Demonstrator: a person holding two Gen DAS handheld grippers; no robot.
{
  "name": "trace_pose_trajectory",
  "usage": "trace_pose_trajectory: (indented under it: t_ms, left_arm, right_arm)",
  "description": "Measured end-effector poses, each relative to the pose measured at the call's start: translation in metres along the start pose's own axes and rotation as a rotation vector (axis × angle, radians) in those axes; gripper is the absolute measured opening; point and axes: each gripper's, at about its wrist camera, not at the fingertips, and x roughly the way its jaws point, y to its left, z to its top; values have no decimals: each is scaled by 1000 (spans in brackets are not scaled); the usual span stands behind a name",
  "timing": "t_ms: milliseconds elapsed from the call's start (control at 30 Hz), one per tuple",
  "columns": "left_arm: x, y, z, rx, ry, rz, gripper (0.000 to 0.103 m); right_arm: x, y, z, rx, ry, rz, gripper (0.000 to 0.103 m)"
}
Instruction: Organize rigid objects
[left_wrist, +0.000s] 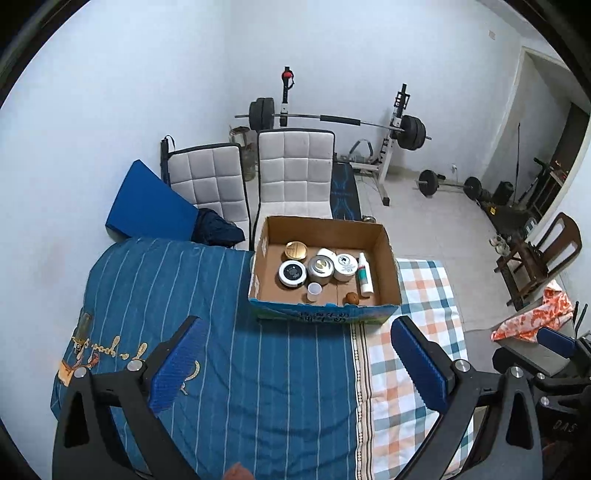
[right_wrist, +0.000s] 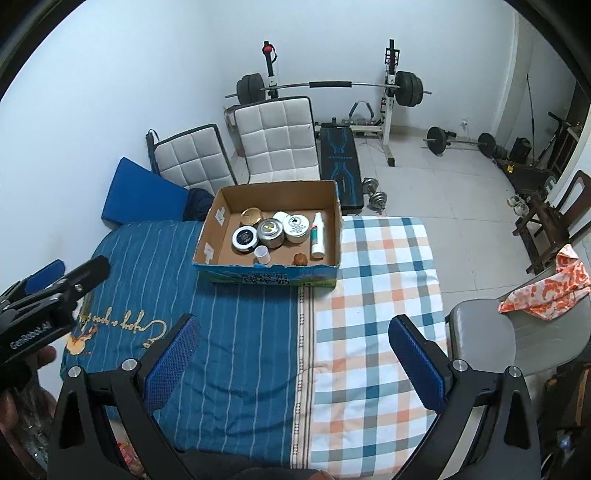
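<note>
Corrugated cardboard forms the open box (left_wrist: 384, 240) sitting on the bed (left_wrist: 258, 369), straddling the seam between a blue striped sheet and an orange-and-teal checked cloth (right_wrist: 376, 295); its blue printed front panel carries characters too small to read. Inside lie round metal tins (left_wrist: 320, 268) with silver, gold and white lids, a black-topped jar (left_wrist: 291, 273), a small white plastic cup (left_wrist: 314, 288), a slim white spray bottle (left_wrist: 364, 274) lying on its side with a teal label, and a small brown ball (left_wrist: 352, 297) beside it. Cursive gold embroidery on the blue sheet is legible only as script. The left gripper (left_wrist: 299, 354) hangs above the bed, its ribbed blue pads spread wide and holding nothing; its black body in the right wrist view reads "GenRobot.AI". The right gripper (right_wrist: 291, 350) is likewise spread wide and empty, near the box but not touching it.
</note>
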Motion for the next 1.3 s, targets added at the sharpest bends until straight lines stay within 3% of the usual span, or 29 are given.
trace_pose_trajectory:
  t_ms: [567,1300]
  left_arm:
    - [-3,-5,8,15,-43,27,103]
    - [-8,-1,7,9,-73,46,103]
  right_arm:
    - [4,-10,28,42,-59,-50,103]
    - [-9,-2,35,13,-98,-89,103]
